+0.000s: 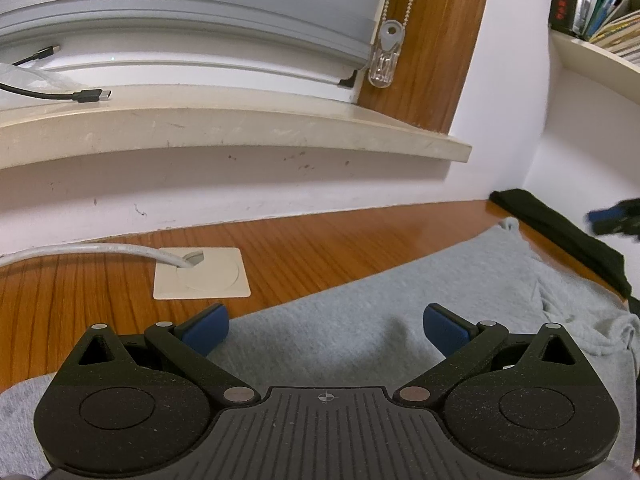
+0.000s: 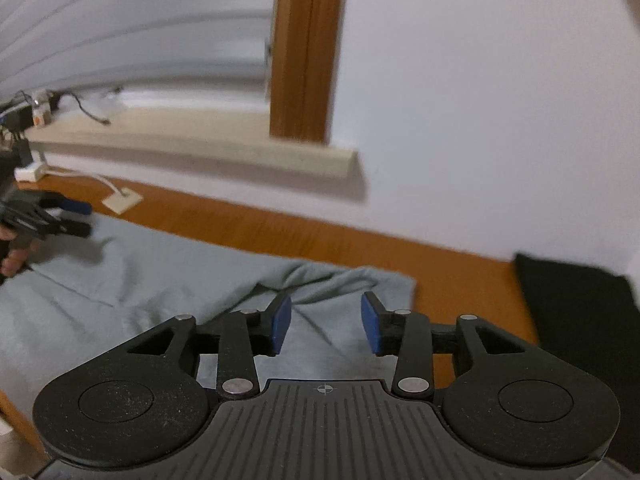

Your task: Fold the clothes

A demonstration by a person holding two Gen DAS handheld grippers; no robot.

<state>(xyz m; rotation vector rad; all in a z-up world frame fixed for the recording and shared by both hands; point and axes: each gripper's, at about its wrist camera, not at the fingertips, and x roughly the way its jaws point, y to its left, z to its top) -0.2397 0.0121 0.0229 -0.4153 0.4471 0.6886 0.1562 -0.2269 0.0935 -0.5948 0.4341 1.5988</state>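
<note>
Lying spread across the wooden tabletop (image 1: pixel 328 240), the grey garment (image 1: pixel 360 320) fills the lower half of the left wrist view, its far edge running from about 8 o'clock up toward 2 o'clock. The left tool (image 1: pixel 326 326) hangs over this cloth with its blue pads (image 1: pixel 208 330) standing wide apart, nothing between them. At 10 o'clock from it a white cable (image 1: pixel 100 250) runs into a cream cable cover (image 1: pixel 200 276) set in the tabletop. At 3 o'clock a dark cloth (image 1: pixel 560 232) lies just beyond the garment's rumpled corner, and the right tool (image 1: pixel 612 220) shows there as a blur at the frame edge. Above, a pale window sill (image 1: pixel 240 132) carries a black cable (image 1: pixel 84 96).

From the right wrist view, the right tool (image 2: pixel 326 326) sits above a bunched corner of the grey garment (image 2: pixel 120 300), its blue pads (image 2: pixel 280 324) partly apart and gripping nothing; folds of cloth lie beneath the gap. The dark cloth (image 2: pixel 580 312) lies at 3 o'clock, apart from the garment, with bare tabletop (image 2: pixel 460 280) between. At 9 o'clock the left tool (image 2: pixel 80 220) appears over the garment's far side, held by a hand (image 2: pixel 14 258).
</note>
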